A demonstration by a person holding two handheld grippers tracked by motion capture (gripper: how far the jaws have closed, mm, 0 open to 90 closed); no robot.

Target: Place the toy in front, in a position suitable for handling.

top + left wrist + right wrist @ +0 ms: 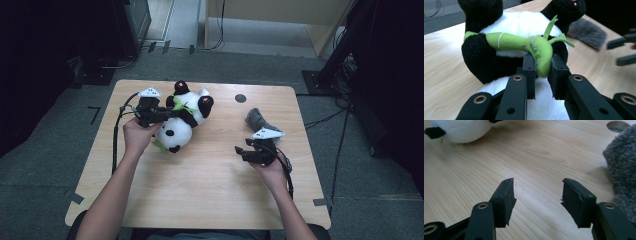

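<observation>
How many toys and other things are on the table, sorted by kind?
Black-and-white plush panda toy holding a green felt bamboo sprig: 1
Grey fuzzy cloth: 1
Black two-jaw grippers, left gripper and right gripper: 2
Total: 4

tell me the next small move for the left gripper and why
Probably lift the panda plush a little higher. The left gripper is shut on the plush's green bamboo piece, a thin soft hold, so a slow rise tests it. The right gripper stands open over bare table.
</observation>
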